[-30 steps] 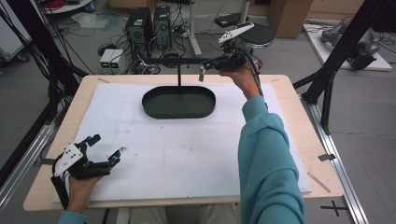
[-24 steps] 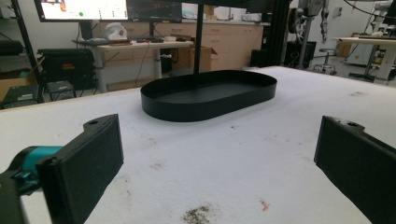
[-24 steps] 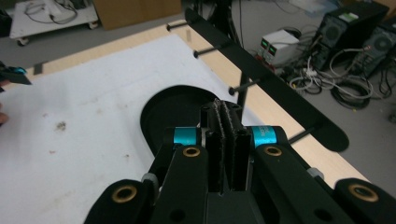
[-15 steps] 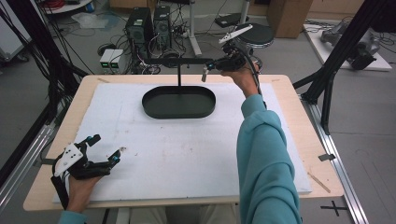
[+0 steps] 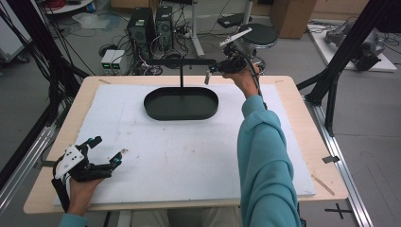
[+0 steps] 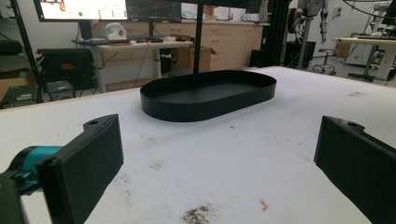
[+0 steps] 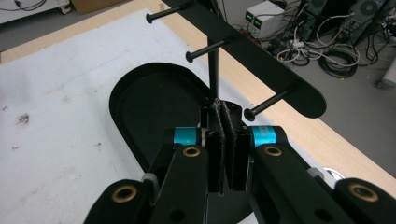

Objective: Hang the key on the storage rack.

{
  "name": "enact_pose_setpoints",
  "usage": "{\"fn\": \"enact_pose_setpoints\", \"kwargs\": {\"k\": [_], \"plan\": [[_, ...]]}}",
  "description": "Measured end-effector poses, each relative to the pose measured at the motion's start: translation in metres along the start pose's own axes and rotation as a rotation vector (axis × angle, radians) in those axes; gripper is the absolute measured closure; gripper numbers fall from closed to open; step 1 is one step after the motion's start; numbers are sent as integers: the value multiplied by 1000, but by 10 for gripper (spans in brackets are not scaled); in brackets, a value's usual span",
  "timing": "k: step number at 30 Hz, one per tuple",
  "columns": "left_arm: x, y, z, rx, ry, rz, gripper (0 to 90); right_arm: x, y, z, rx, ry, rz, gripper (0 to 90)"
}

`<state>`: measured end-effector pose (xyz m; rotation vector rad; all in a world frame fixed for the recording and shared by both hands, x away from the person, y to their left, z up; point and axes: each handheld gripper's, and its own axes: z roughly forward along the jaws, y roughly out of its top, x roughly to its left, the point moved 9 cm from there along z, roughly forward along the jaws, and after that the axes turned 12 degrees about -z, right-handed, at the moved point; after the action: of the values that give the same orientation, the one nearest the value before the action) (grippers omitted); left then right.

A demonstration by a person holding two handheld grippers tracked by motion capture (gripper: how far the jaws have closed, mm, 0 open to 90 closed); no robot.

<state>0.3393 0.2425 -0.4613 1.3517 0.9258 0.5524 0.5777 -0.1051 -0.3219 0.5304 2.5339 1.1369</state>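
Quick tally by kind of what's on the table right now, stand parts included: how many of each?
Black oval tray: 1
Upright post: 1
Crossbar: 1
Pegs on the crossbar: 3
Grippers, left gripper and right gripper: 2
Total: 8

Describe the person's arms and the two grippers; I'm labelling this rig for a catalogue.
Both sleeves are teal. Each gripper is black with two flat, dark-padded jaws, teal-blue bands and brass-coloured rivets. The left gripper carries a white plate dotted with small holes, the right gripper a pale plate on top and a black cable.

Right gripper (image 5: pixel 213 72) lower, nearer stand (image 5: pixel 181 62)
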Motion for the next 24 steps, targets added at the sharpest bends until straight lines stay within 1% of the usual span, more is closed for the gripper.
{"fn": "enact_pose_setpoints", "kwargs": {"k": [1, 8, 12, 24], "plan": [[0, 0, 0, -1, 0, 0, 17, 0, -1, 1, 5, 1, 7, 887], [0, 0, 0, 1, 1, -1, 17, -4, -3, 4, 8, -9, 6, 887], [0, 0, 0, -1, 0, 0, 17, -5, -5, 6, 22, -16, 4, 887], [0, 0, 0, -1, -2, -1, 17, -10, -7, 8, 15, -33, 14, 886]]}}
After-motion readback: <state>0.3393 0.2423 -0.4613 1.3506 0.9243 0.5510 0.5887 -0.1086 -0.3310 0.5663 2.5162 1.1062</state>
